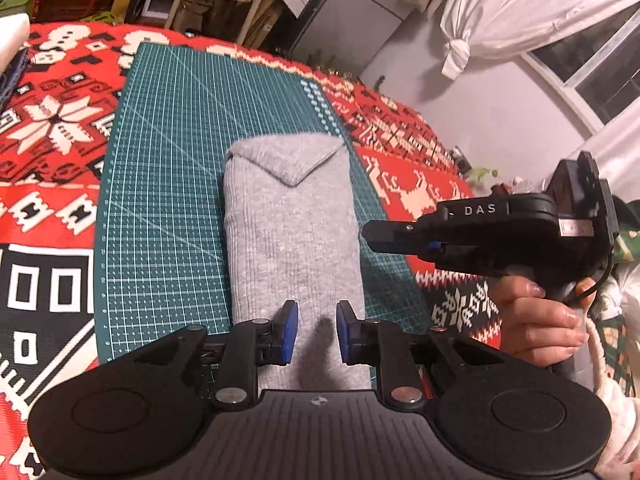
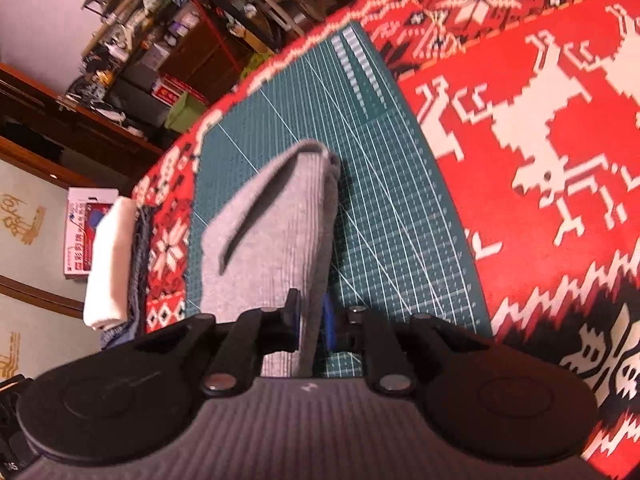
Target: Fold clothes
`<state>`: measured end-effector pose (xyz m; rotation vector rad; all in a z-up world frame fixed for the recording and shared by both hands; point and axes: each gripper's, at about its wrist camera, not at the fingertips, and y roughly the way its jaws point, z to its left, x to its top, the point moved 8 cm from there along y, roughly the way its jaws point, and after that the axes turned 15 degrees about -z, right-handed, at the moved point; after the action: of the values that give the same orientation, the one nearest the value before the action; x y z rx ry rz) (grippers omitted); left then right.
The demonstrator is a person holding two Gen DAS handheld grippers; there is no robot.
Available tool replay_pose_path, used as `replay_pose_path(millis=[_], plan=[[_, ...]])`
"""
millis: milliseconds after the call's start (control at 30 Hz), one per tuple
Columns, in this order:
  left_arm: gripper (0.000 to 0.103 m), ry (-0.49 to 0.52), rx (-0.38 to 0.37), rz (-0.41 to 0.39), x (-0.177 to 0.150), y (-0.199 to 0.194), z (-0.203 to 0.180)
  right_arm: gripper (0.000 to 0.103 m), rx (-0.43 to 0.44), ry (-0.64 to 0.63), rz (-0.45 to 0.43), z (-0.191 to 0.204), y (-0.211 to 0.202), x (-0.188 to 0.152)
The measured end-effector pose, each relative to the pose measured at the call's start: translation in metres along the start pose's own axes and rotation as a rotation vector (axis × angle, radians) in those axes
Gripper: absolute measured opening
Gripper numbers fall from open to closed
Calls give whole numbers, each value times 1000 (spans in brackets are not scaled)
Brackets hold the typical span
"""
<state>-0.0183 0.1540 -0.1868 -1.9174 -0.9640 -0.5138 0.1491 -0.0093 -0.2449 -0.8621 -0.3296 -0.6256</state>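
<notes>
1. The near end of the grey garment (image 1: 294, 240) is cut off behind the left gripper (image 1: 317, 334), so its bottom edge cannot be seen.
2. The garment lies folded into a long strip on the green cutting mat (image 1: 168, 184), which sits on a red patterned blanket (image 1: 52, 128).
3. The left gripper hovers over the near end with its blue pads apart, holding nothing.
4. The right gripper (image 2: 311, 320) is clamped onto the garment's side edge, fabric pinched between its pads.
5. A hand (image 1: 536, 324) grips the right tool's handle.

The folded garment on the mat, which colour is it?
Light grey, ribbed knit garment; clearest in the left wrist view.
</notes>
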Motion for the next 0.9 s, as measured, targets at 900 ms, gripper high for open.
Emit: replay_pose_path(millis=[900], plan=[[15, 67, 35, -6, 8, -10, 12, 18, 21, -136, 18, 20, 10, 32]])
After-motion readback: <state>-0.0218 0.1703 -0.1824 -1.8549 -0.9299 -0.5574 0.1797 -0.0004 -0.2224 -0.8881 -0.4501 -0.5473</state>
